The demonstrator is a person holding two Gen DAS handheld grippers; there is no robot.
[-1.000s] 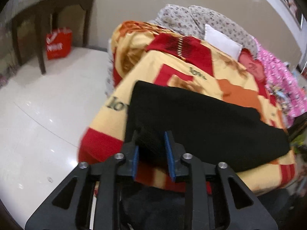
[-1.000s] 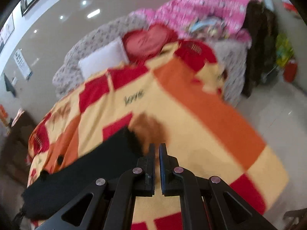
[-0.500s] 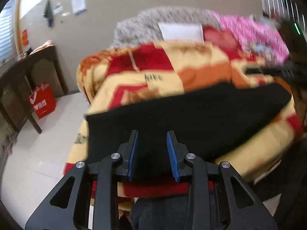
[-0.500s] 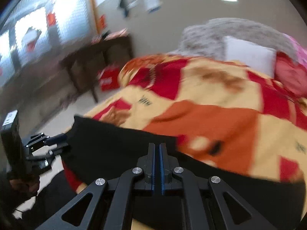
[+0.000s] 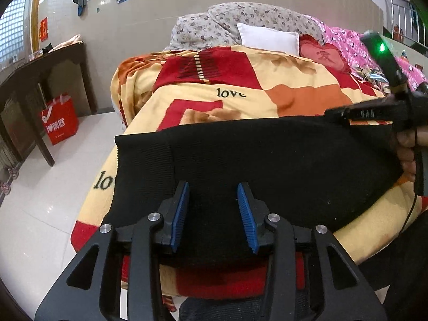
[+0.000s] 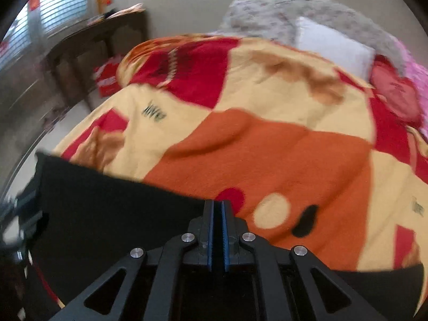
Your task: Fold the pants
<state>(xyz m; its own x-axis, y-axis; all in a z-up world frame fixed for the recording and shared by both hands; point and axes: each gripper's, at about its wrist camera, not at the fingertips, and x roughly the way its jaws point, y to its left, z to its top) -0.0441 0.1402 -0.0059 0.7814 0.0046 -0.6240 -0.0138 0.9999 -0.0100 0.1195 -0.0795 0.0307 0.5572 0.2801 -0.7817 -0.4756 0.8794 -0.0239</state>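
The pants (image 5: 254,160) lie across the bed's (image 5: 294,99) near edge, long axis left to right. Your left gripper (image 5: 213,215) hangs spread over the near hem; your right gripper (image 6: 217,234) pinches the far-right edge.

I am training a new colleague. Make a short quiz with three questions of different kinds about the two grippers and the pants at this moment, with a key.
1. True or false: the left gripper has its jaws closed on the black pants.
2. Multiple choice: the pants lie on A) the white floor, B) the red, yellow and orange blanket, C) the dark wooden table.
3. Fill in: the jaws of the right gripper are ____ at the pants' edge.

Key: 1 false, they stand open over the fabric; 2 B; 3 shut.
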